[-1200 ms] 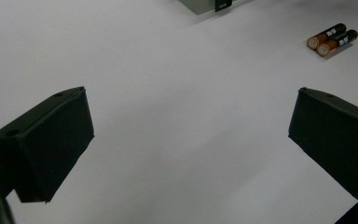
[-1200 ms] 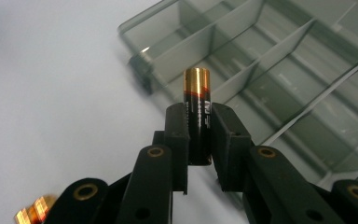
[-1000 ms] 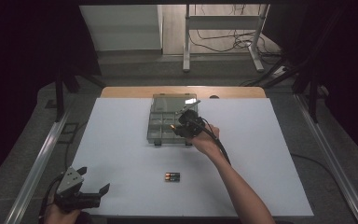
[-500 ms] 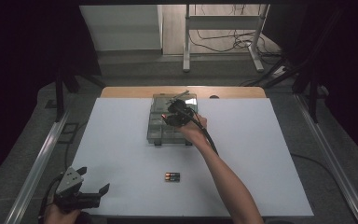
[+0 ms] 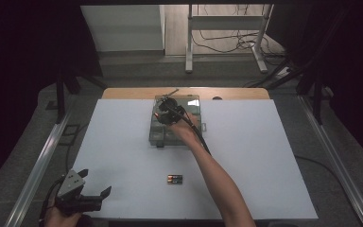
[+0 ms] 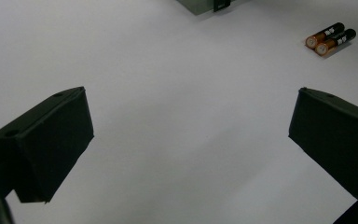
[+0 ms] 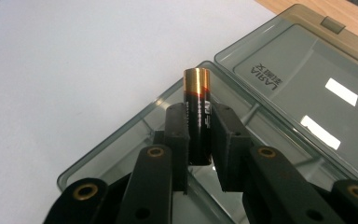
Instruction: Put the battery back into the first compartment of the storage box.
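Note:
My right gripper is shut on a black battery with a copper-coloured end, which stands upright between its pads. It hangs over the open grey plastic case with its lid laid back. In the high view the right gripper is over the case at the far middle of the table. Two more batteries lie side by side on the white mat; the left gripper view has the battery pair at the upper right. My left gripper rests at the near left corner, open with nothing between its jaws.
A white mat covers the table, with a wooden edge along the far side. Metal rails run along both sides. A stand and cables are on the floor beyond the table.
My right gripper has moved left and a little farther away with the battery, across the case. The left gripper has stayed still.

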`<state>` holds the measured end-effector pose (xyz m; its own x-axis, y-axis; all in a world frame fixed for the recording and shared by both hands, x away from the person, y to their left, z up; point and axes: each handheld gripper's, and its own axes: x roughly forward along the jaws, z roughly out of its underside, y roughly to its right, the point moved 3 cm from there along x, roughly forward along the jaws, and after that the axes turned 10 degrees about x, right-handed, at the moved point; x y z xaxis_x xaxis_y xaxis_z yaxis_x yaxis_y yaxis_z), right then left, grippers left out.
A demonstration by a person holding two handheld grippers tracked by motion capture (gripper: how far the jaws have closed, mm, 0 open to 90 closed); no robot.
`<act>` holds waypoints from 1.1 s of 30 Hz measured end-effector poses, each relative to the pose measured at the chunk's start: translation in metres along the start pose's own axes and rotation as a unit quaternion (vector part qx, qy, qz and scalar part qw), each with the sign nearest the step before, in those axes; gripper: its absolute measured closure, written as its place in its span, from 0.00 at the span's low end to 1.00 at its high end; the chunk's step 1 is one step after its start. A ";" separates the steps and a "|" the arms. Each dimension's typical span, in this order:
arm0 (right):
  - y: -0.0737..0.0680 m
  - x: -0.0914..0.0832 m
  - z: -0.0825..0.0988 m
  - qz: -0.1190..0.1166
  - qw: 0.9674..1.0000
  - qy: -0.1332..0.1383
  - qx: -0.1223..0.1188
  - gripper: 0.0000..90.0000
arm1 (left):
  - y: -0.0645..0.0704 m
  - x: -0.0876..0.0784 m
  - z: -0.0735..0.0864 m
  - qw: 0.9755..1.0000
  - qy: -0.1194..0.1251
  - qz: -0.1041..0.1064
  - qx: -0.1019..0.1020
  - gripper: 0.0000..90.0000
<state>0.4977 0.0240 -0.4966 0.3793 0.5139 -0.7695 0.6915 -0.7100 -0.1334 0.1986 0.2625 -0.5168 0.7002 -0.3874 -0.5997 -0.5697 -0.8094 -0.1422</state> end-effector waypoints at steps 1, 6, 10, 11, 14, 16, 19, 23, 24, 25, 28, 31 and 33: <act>0.000 0.002 -0.001 0.001 1.000 -0.002 0.000 0.85 | 0.000 0.000 0.000 1.000 0.000 0.000 0.000 0.01; 0.000 0.009 -0.003 0.002 1.000 -0.005 0.006 0.77 | -0.001 0.000 0.000 1.000 0.002 0.000 -0.001 0.01; -0.001 0.003 -0.002 0.000 1.000 -0.005 0.004 0.63 | 0.000 0.000 0.000 1.000 0.002 0.001 0.000 0.01; -0.001 0.001 -0.002 0.001 1.000 -0.005 0.001 0.60 | 0.000 0.000 0.000 1.000 0.001 0.000 0.000 0.01; -0.001 -0.006 0.001 -0.001 1.000 -0.007 -0.006 0.51 | 0.000 0.000 0.000 1.000 0.001 0.000 0.002 0.01; -0.002 -0.011 0.004 -0.001 1.000 -0.001 -0.015 0.47 | 0.000 0.000 0.000 1.000 0.001 0.000 0.001 0.01; -0.002 -0.020 0.010 -0.023 1.000 -0.008 -0.014 0.43 | 0.000 0.000 0.000 1.000 0.002 0.000 0.000 0.01; -0.004 -0.030 0.018 -0.039 0.999 -0.005 -0.028 0.34 | 0.000 0.000 0.000 1.000 0.001 -0.001 0.000 0.01; -0.005 -0.033 0.020 -0.040 0.999 -0.006 -0.027 0.32 | 0.000 0.000 0.000 1.000 0.000 -0.001 0.001 0.01; -0.005 -0.036 0.022 -0.043 0.999 -0.005 -0.029 0.29 | 0.000 0.000 0.000 1.000 0.000 -0.001 0.001 0.01; -0.006 -0.044 0.028 -0.048 0.998 -0.004 -0.036 0.21 | 0.000 0.000 0.000 1.000 0.000 -0.001 0.000 0.01; -0.007 -0.051 0.034 -0.056 0.998 -0.004 -0.029 0.16 | 0.000 0.000 0.000 1.000 0.000 -0.001 0.000 0.01; -0.009 -0.056 0.039 -0.063 0.998 -0.001 -0.025 0.12 | 0.000 0.000 0.000 1.000 -0.001 -0.001 0.001 0.01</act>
<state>0.4464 -0.0172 -0.4768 0.2854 0.5963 -0.7503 0.7638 -0.6144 -0.1978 0.1986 0.2622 -0.5169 0.7004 -0.3856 -0.6006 -0.5692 -0.8095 -0.1441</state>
